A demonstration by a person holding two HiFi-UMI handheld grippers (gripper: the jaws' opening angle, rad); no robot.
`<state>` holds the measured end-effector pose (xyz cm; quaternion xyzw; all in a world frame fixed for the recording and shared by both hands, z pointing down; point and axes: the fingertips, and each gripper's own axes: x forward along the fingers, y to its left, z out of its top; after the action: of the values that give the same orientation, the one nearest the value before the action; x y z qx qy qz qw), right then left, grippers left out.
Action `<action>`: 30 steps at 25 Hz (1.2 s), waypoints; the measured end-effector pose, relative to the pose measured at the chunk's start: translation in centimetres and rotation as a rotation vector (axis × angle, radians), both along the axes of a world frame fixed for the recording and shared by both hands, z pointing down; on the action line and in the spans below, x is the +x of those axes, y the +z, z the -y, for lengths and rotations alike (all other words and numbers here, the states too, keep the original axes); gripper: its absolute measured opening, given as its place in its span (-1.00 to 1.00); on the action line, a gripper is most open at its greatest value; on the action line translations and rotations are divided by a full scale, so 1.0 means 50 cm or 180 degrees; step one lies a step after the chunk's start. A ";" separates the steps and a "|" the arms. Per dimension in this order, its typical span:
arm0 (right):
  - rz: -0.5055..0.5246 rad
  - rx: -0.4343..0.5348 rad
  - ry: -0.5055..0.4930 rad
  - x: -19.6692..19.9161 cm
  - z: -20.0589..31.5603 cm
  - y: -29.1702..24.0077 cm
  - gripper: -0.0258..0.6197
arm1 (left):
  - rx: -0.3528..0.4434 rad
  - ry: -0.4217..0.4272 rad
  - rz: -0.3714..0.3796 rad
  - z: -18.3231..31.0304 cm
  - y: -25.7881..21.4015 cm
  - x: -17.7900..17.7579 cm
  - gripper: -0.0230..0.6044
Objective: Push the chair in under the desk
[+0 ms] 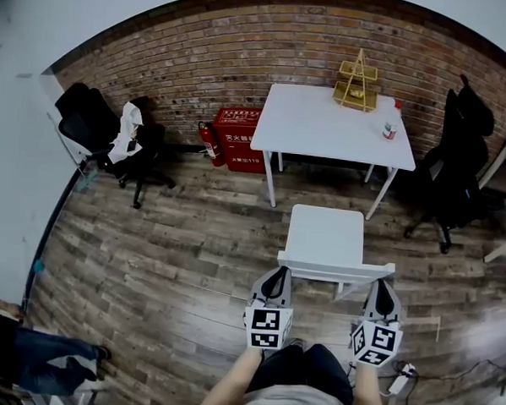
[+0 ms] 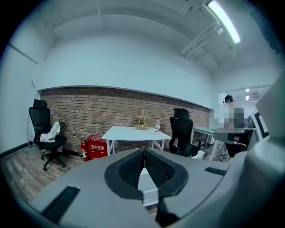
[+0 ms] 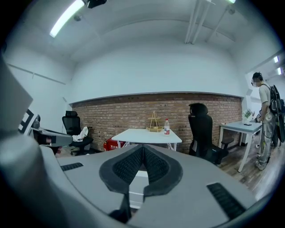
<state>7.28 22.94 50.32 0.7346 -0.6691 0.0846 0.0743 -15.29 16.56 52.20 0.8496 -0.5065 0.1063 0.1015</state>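
Observation:
A white chair (image 1: 323, 235) stands on the wood floor in front of the white desk (image 1: 325, 125), with its seat outside the desk's front edge. Its backrest rail (image 1: 334, 269) faces me. My left gripper (image 1: 274, 279) is shut, its tip at the rail's left end. My right gripper (image 1: 383, 293) is also shut, at the rail's right end. In the left gripper view the closed left gripper (image 2: 144, 151) points at the desk (image 2: 129, 132), and a strip of chair (image 2: 147, 185) shows below the pads. The right gripper view shows the right gripper (image 3: 143, 147) closed the same way over the chair (image 3: 136, 187).
A gold wire rack (image 1: 357, 80) and a bottle (image 1: 390, 128) stand on the desk. A red fire extinguisher box (image 1: 237, 137) sits left of the desk. Black office chairs stand at left (image 1: 112, 139) and right (image 1: 454, 166). A person's legs (image 1: 25, 355) are at lower left, and a power strip (image 1: 400, 379) lies by my feet.

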 end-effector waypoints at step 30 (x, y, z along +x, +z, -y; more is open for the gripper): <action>-0.0178 -0.0410 -0.0534 0.155 0.133 0.101 -0.86 | -0.0048 0.0157 0.0513 0.114 0.088 0.034 -0.62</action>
<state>15.04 16.31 55.36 0.6717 -0.7192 0.1004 0.1468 -13.59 10.83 56.60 0.8498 -0.4910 0.1806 0.0642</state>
